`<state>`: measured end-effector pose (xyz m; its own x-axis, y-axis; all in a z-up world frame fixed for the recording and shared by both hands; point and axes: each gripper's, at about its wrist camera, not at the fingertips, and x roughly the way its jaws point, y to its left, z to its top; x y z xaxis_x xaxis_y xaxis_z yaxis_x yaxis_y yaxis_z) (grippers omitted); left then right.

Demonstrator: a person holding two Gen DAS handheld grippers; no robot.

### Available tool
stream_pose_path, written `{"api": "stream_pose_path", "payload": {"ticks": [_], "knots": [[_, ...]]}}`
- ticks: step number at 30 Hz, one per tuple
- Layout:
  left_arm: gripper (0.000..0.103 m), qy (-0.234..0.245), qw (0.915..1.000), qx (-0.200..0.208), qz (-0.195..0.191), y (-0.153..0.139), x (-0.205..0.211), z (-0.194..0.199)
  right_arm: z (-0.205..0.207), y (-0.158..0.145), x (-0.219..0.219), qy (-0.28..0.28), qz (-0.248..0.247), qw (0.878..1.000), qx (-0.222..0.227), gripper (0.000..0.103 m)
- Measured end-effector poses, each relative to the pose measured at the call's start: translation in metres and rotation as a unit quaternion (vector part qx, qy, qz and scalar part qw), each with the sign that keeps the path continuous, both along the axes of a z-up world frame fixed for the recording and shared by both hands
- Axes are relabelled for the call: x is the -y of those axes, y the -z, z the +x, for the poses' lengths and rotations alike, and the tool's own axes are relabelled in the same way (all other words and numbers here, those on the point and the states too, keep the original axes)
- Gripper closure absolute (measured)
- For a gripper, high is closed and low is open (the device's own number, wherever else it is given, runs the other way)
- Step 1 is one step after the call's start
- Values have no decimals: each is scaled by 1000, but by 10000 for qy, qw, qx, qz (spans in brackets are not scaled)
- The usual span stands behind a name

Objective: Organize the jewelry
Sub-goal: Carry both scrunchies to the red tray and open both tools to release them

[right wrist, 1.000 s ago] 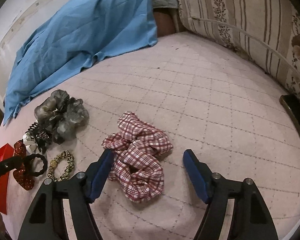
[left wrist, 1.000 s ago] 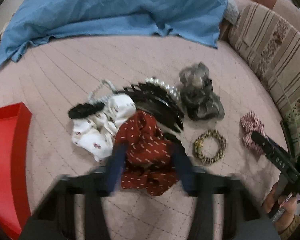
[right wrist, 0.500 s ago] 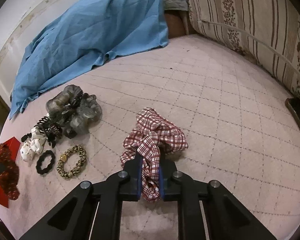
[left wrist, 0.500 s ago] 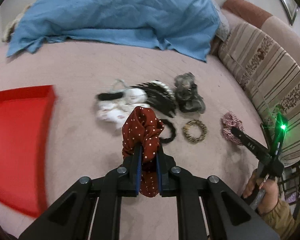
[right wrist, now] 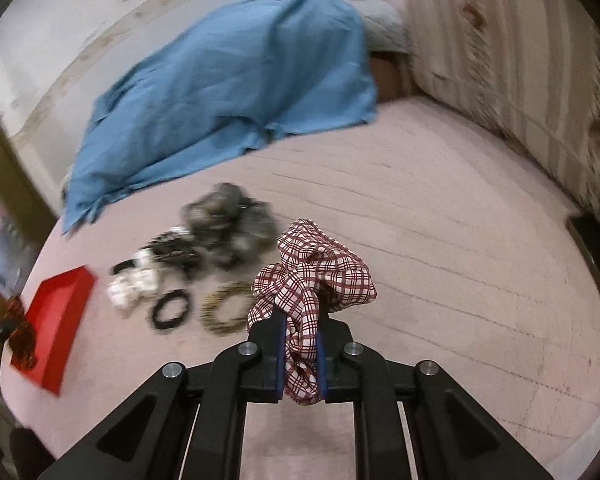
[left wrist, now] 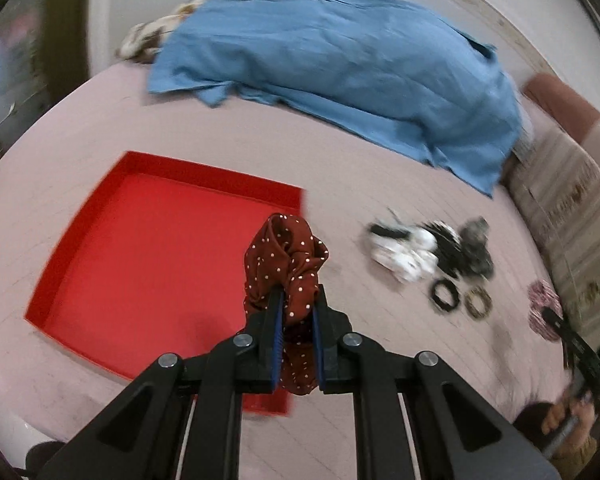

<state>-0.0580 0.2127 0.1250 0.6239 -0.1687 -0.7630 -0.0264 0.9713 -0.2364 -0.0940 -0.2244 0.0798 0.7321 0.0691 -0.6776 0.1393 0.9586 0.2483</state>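
Note:
My left gripper (left wrist: 298, 300) is shut on a dark red polka-dot scrunchie (left wrist: 284, 256) and holds it in the air over the right edge of the red tray (left wrist: 140, 256). My right gripper (right wrist: 300, 320) is shut on a red-and-white plaid scrunchie (right wrist: 316, 272), lifted above the pink bed cover. On the cover lie a white floral scrunchie (left wrist: 404, 252), a black claw clip (left wrist: 448, 248), a grey scrunchie (right wrist: 228, 216), a black hair tie (right wrist: 172, 308) and a leopard hair tie (right wrist: 224, 308). The tray also shows in the right wrist view (right wrist: 56, 312).
A blue sheet (left wrist: 340, 64) is bunched at the back of the bed. Striped cushions (right wrist: 512, 60) run along the right side. The right gripper and the hand holding it show at the left wrist view's right edge (left wrist: 576, 356).
Both grippers closed on their scrunchies and lifted them. The left one has swung left with the polka-dot scrunchie to the red tray. The right one has risen with the plaid scrunchie.

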Motion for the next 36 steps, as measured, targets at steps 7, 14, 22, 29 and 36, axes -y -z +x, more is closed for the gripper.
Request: {"api": "stream_pose_path", "payload": {"ticks": [7, 14, 22, 29, 36], "knots": [[91, -829, 9961, -135, -259, 18, -66, 33, 17, -31, -87, -1028, -20, 9947, 27, 91], [91, -1203, 9914, -263, -441, 32, -108, 76, 56, -37, -198, -2120, 203, 9766, -299, 91], [91, -1392, 9858, -266, -903, 49, -149, 102, 108, -25, -310, -2889, 246, 9553, -578, 90], [90, -1350, 9825, -329, -1241, 55, -159, 116, 155, 4, -376, -3118, -236, 9460, -853, 90], [58, -1555, 9793, -255, -1268, 55, -164, 115, 175, 23, -386, -3084, -332, 9454, -1001, 88]]}}
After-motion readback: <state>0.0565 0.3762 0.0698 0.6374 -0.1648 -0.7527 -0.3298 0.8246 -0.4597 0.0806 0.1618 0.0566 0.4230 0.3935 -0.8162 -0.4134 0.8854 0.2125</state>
